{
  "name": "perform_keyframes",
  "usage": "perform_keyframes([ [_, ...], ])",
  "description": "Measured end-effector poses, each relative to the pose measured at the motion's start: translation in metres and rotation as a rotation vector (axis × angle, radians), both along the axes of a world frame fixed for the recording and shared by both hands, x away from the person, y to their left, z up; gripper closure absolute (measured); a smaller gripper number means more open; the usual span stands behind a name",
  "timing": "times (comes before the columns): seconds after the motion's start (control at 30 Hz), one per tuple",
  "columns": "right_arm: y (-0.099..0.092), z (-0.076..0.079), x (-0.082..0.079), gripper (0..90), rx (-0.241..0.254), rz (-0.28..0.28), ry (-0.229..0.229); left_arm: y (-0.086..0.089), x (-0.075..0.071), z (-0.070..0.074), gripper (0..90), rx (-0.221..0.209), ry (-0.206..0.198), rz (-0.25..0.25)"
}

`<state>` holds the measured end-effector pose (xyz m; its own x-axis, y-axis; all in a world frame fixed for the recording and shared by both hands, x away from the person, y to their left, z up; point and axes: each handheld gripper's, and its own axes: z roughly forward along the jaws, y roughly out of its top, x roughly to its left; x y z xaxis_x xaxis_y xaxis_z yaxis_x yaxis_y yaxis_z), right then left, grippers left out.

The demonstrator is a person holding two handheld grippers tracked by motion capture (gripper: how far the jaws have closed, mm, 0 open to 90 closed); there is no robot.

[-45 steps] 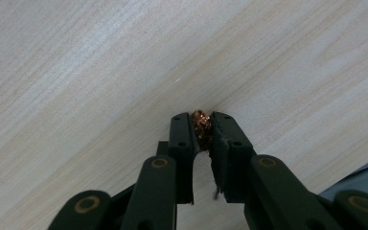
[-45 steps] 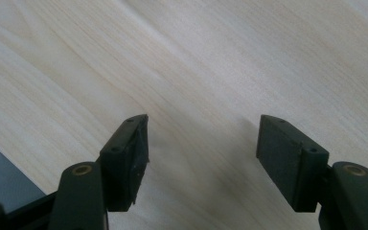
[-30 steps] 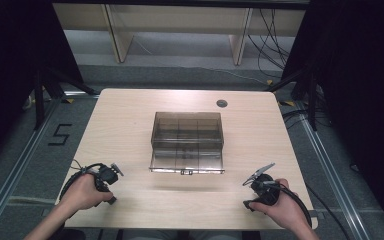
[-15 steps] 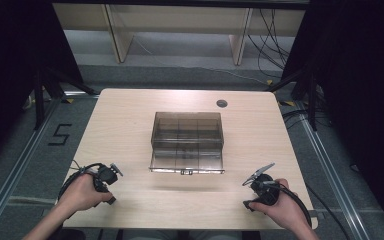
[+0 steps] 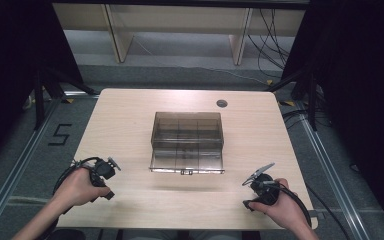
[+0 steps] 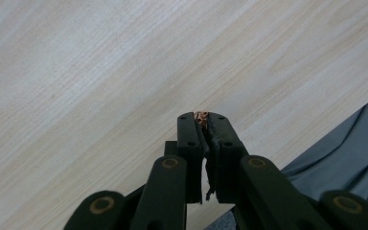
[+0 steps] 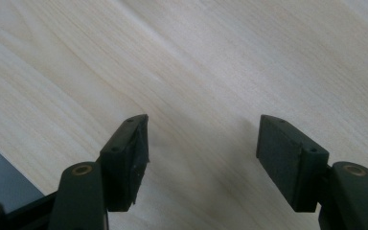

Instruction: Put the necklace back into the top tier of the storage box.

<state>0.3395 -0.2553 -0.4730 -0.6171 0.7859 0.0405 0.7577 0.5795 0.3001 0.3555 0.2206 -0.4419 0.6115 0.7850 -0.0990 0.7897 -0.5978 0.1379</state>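
Seen from the high view, a pale wood-grain surface (image 5: 130, 125) carries a smoky translucent plastic organizer box (image 5: 187, 142) at its middle, divided into small compartments, with a latch on its near edge. A small round dark grommet (image 5: 222, 103) sits toward the far right of the surface, well apart from the box. The person's left hand (image 5: 77, 187) holds the left gripper (image 5: 111, 163) near the front left edge, and the right hand (image 5: 277, 207) holds the right gripper (image 5: 258, 174) near the front right edge. Both grippers are well apart from the box. A mark shaped like the number five (image 5: 60, 135) lies on the grey floor to the left.

From the left gripper view, the left gripper (image 6: 202, 116) is clenched, its jaws pressed together with a speck of copper-coloured material at the tips; what it is cannot be told. Bare wood lies beneath, and grey fabric (image 6: 345, 143) shows at the lower right.

From the right gripper view, the right gripper (image 7: 203, 136) is released, jaws spread wide above bare wood, grasping nothing.
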Motion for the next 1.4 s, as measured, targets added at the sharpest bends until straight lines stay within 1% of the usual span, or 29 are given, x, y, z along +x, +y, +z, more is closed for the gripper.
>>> perform_keyframes([
  [0.03, -0.001, 0.000, 0.001, 36.5, 0.001, 0.016, -0.009, -0.001, 0.000, 0.003, 84.5, -0.004, 0.001, 0.004],
  [0.07, 0.000, 0.000, 0.001, 36.6, -0.002, 0.012, -0.009, -0.001, 0.000, 0.004, 84.5, -0.009, -0.002, 0.007],
  [0.13, 0.000, 0.000, 0.001, 36.6, -0.001, 0.011, -0.008, -0.002, 0.001, 0.010, 84.6, -0.008, -0.016, -0.014],
  [0.17, 0.000, 0.000, 0.001, 36.6, -0.002, 0.011, -0.008, -0.002, 0.003, 0.012, 84.5, -0.004, -0.025, -0.035],
  [0.3, -0.001, -0.001, 0.001, 36.6, 0.001, 0.019, -0.010, -0.005, 0.005, 0.019, 84.5, -0.003, -0.029, -0.042],
  [0.37, 0.000, 0.000, 0.001, 36.6, 0.000, 0.006, -0.007, -0.007, 0.006, 0.021, 84.5, -0.004, -0.032, -0.043],
  [0.43, -0.001, 0.000, 0.001, 36.6, -0.004, 0.016, -0.014, -0.009, 0.007, 0.024, 84.6, -0.011, -0.036, -0.051],
  [0.47, 0.000, 0.000, 0.001, 36.6, 0.007, 0.001, 0.001, -0.010, 0.008, 0.026, 84.5, -0.010, -0.036, -0.056],
  [0.5, 0.000, 0.000, 0.001, 36.6, -0.001, -0.007, 0.002, -0.011, 0.009, 0.027, 84.5, -0.006, -0.033, -0.065],
  [0.53, 0.000, 0.000, 0.001, 36.6, 0.004, -0.005, 0.003, -0.012, 0.009, 0.028, 84.5, -0.009, -0.040, -0.059],
  [0.6, 0.000, 0.001, 0.002, 36.6, 0.002, 0.012, -0.007, -0.015, 0.011, 0.031, 84.5, -0.012, -0.045, -0.066],
  [0.63, -0.001, 0.000, 0.003, 36.6, 0.007, 0.028, -0.021, -0.016, 0.013, 0.032, 84.5, -0.013, -0.053, -0.078],
  [0.67, -0.001, 0.000, 0.002, 36.6, 0.007, 0.017, -0.014, -0.017, 0.013, 0.034, 84.6, -0.014, -0.049, -0.073],
  [0.7, -0.001, 0.001, 0.001, 36.6, 0.004, 0.002, 0.004, -0.018, 0.013, 0.035, 84.5, -0.015, -0.054, -0.070],
  [0.73, -0.001, 0.000, 0.001, 36.6, 0.003, 0.003, 0.002, -0.018, 0.015, 0.038, 84.5, -0.010, -0.061, -0.102],
  [0.77, -0.001, 0.001, 0.001, 36.6, 0.002, 0.003, 0.001, -0.020, 0.014, 0.040, 84.6, -0.017, -0.064, -0.076],
  [0.8, -0.002, -0.001, 0.003, 36.6, 0.005, 0.033, -0.025, -0.021, 0.014, 0.042, 84.6, -0.019, -0.067, -0.074],
  [0.83, -0.001, -0.001, 0.002, 36.6, 0.005, 0.029, -0.022, -0.021, 0.016, 0.045, 84.5, -0.015, -0.078, -0.098],
  [0.87, -0.001, -0.001, 0.002, 36.6, 0.005, 0.029, -0.022, -0.022, 0.017, 0.047, 84.5, -0.016, -0.085, -0.103],
  [0.9, 0.000, -0.001, 0.002, 36.6, 0.005, 0.015, -0.015, -0.022, 0.018, 0.049, 84.5, -0.016, -0.088, -0.103],
  [0.93, 0.000, 0.000, 0.002, 36.6, 0.003, 0.007, -0.003, -0.023, 0.018, 0.050, 84.5, -0.019, -0.085, -0.093],
  [0.97, -0.001, 0.000, 0.003, 36.6, 0.001, 0.020, -0.013, -0.024, 0.019, 0.052, 84.5, -0.012, -0.090, -0.110],
  [1.07, 0.000, 0.000, 0.003, 36.6, 0.002, 0.000, -0.004, -0.026, 0.021, 0.054, 84.5, -0.007, -0.088, -0.116],
  [1.13, -0.001, 0.000, 0.003, 36.6, 0.000, 0.007, -0.007, -0.028, 0.022, 0.056, 84.5, -0.009, -0.089, -0.118],
  [1.17, -0.001, 0.000, 0.002, 36.6, -0.002, -0.003, -0.001, -0.029, 0.022, 0.057, 84.5, -0.005, -0.090, -0.122],
  [1.2, 0.000, -0.001, 0.001, 36.6, 0.011, -0.008, 0.003, -0.030, 0.022, 0.057, 84.5, -0.011, -0.097, -0.117],
  [1.33, -0.001, 0.001, 0.002, 36.6, 0.006, 0.006, -0.006, -0.033, 0.023, 0.059, 84.5, -0.004, -0.096, -0.133],
  [1.37, -0.002, 0.001, 0.003, 36.6, 0.001, 0.005, -0.008, -0.034, 0.024, 0.059, 84.6, -0.004, -0.090, -0.133],
  [1.4, -0.002, 0.001, 0.003, 36.6, 0.001, 0.005, -0.008, -0.035, 0.024, 0.058, 84.6, -0.013, -0.097, -0.132],
])
